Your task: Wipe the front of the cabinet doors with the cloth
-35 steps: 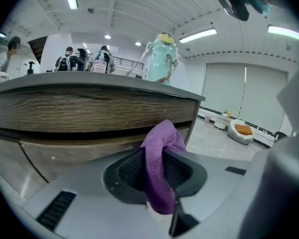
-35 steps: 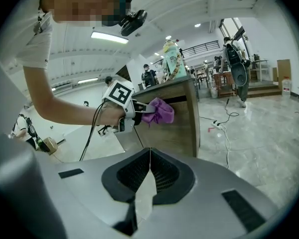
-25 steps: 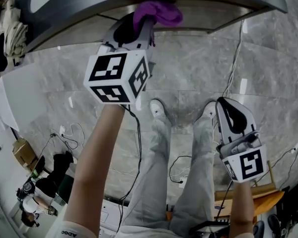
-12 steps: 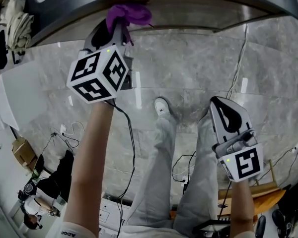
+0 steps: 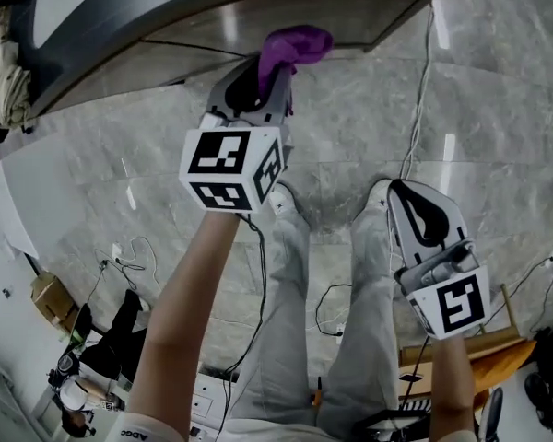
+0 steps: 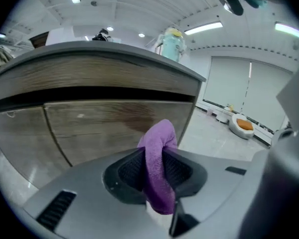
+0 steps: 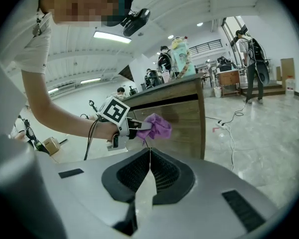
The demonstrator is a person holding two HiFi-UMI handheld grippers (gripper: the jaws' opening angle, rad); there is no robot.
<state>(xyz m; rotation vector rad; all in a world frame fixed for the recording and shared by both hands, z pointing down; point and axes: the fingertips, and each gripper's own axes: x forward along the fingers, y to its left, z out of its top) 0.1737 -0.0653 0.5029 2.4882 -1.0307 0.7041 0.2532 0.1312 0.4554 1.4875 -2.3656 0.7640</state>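
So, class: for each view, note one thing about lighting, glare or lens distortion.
Head view: bright streaks of glare lie on the polished floor. Left gripper view: the wide lens bows the cabinet top into an arc; the cloth is sharp. Right gripper view: black corners, a mosaic patch upper left.

Bright even overhead light, strong fisheye warping, dark corners.

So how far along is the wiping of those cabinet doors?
Done: the purple cloth is picked up, pinched in the left gripper. In hand: it is held at the wooden cabinet door, near its right edge; contact can't be confirmed. A darker patch there may be dampness or shadow. Left: likely most of the wiping. The right gripper hangs shut and empty.
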